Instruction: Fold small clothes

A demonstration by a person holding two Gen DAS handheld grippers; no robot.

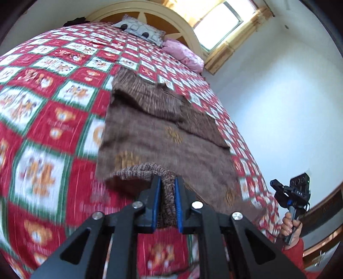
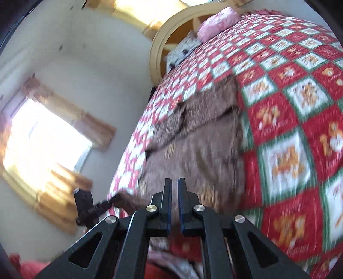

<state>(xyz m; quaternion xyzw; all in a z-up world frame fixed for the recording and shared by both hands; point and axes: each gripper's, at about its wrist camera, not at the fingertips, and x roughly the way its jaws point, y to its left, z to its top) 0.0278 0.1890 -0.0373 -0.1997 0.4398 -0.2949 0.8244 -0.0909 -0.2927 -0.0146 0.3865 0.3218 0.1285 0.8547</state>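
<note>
A brown knitted sweater [image 1: 163, 133] lies lengthwise on the red, white and green patchwork bedspread [image 1: 53, 120], its sleeves folded in at the far end. My left gripper [image 1: 167, 182] is shut on the sweater's near ribbed hem and holds that corner raised. In the right wrist view the sweater [image 2: 199, 146] lies ahead, blurred. My right gripper [image 2: 174, 184] is nearly shut with a thin gap and nothing between the fingers. It also shows in the left wrist view [image 1: 289, 193], held beside the bed's right edge. The left gripper [image 2: 103, 206] shows holding the brown hem.
A grey patterned pillow [image 1: 139, 30] and a pink pillow [image 1: 184, 53] lie at the cream headboard [image 1: 171, 19]. A bright window [image 1: 218, 23] with yellow curtains is in the white wall on the right. A wooden rail [image 1: 321, 212] runs low on the right.
</note>
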